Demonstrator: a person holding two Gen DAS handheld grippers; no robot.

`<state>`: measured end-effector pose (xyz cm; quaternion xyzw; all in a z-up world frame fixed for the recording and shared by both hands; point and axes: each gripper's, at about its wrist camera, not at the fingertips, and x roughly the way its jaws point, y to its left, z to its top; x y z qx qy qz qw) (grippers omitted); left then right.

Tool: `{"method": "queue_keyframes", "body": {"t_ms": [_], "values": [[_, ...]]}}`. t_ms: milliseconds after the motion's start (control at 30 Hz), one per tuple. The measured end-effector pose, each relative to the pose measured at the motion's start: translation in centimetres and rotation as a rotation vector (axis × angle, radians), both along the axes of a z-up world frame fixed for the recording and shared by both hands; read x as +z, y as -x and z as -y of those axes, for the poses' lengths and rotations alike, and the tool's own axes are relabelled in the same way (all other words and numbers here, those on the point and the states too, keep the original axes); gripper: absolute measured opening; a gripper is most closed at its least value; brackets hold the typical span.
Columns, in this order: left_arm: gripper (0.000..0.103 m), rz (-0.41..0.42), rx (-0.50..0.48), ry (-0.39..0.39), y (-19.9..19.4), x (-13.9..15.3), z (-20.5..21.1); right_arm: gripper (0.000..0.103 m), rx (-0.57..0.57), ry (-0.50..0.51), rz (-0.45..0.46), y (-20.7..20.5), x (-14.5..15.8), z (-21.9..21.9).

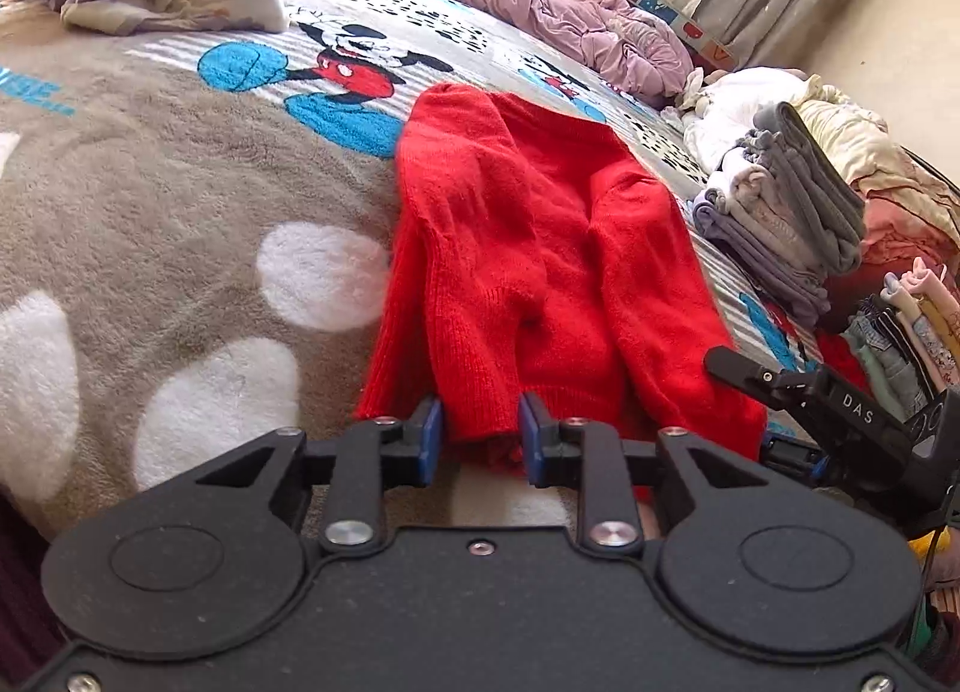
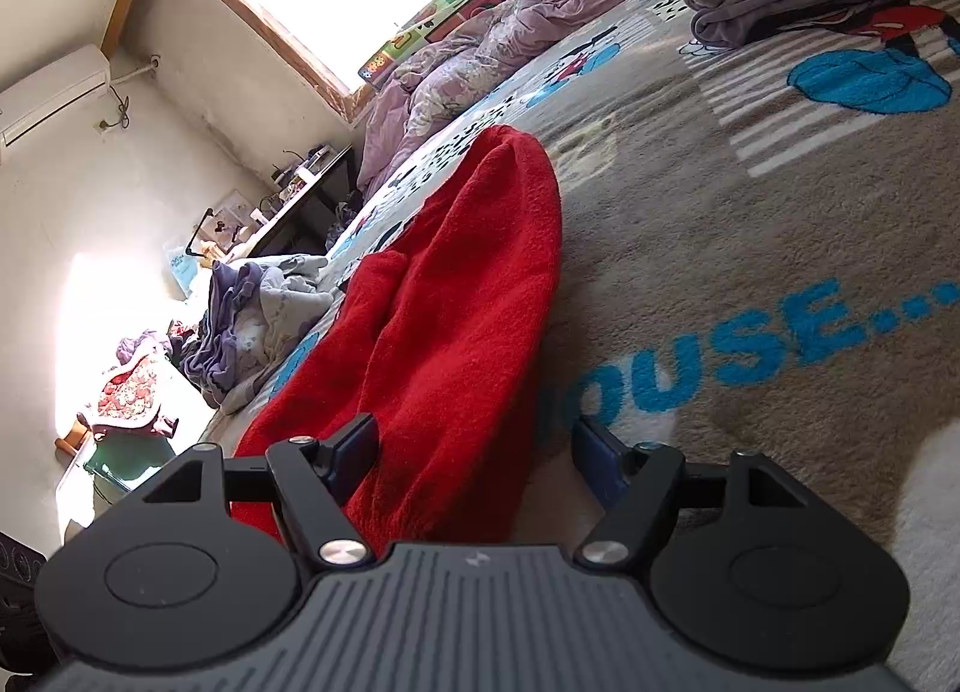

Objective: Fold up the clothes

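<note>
Blue-padded left tongs (image 1: 481, 440) pinch the near hem of the red sweater (image 1: 540, 248), which lies lengthwise on the bed's cartoon blanket (image 1: 180, 200) toward its near edge. My right tongs (image 2: 480, 446) stand spread astride the hem's other side, gripping nothing. I judge the left bite shallow: the knit could slip out on lifting, or the right pad could snag the fleece. Folded clothes (image 1: 786, 206) sit along the bed's right edge. Legible: "DAS" on the right tongs, "OUSE..." on the blanket.

red sweater (image 1: 540, 272) flat on bed
</note>
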<state>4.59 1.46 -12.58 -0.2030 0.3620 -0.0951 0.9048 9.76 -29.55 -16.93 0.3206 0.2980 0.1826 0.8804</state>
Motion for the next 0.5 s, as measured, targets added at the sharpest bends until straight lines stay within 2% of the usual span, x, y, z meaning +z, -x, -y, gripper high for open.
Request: {"method": "queue_keyframes", "body": {"t_ms": [33, 233, 367, 500], "values": [[0.007, 0.002, 0.009, -0.002, 0.0, 0.2, 0.0, 0.072, 0.0, 0.002, 0.0, 0.0, 0.0, 0.0], [0.006, 0.073, 0.042, -0.009, 0.0, 3.2, -2.8, 0.07, -0.002, -0.005, -0.002, 0.0, -0.3, 0.1], [0.005, 0.106, 0.089, 0.036, -1.3, 5.6, -7.5, 0.071, -0.002, -0.003, -0.002, -0.1, -0.4, 0.1], [0.006, 0.058, 0.1, 0.045, -3.7, 6.1, -11.7, 0.071, -0.003, -0.004, -0.001, -0.2, -0.4, 0.1]]}}
